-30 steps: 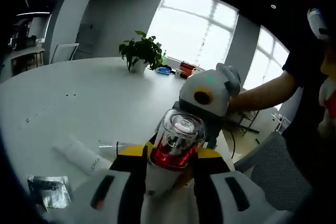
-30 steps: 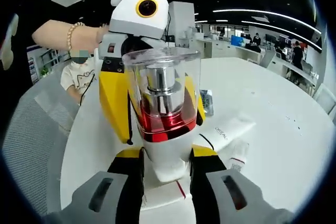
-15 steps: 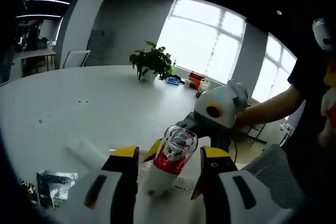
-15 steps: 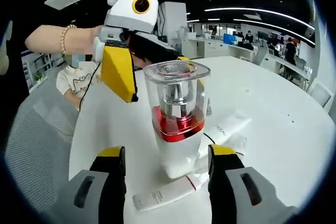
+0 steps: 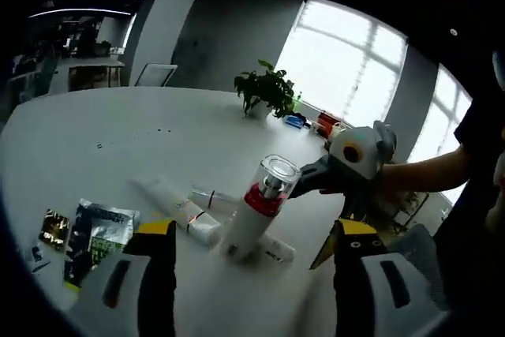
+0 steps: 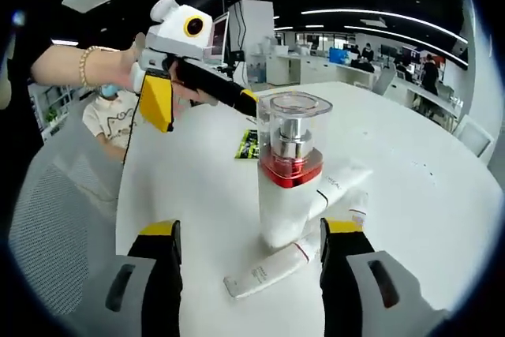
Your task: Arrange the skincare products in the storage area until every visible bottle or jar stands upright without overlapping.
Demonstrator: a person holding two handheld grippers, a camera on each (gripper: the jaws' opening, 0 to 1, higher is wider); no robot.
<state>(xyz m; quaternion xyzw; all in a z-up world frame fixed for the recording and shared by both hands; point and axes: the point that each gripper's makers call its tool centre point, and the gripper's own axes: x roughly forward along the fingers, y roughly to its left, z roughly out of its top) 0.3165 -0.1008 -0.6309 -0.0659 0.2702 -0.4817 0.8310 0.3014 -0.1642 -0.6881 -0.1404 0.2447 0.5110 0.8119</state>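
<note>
Both of your grippers have let go and backed away from the pump bottle (image 6: 289, 170) since 1 second ago, when each was clamped on its white body. It now stands upright on the white table (image 6: 442, 219), clear cap up, red collar beneath it. At its base, around 5 o'clock in the right gripper view, lie 2 white tubes (image 6: 268, 272), still flat and touching it. The sachets (image 5: 96, 232) sit near 8 o'clock in the left gripper view.

Your left gripper (image 5: 248, 238) is spread wide, holding nothing; your right gripper (image 6: 248, 230) is the same.

The bottle looks rigid, top-heavy and slick, I judge; take it low on the white body, not the cap. The tubes should be soft and light: pinch near the cap end.
</note>
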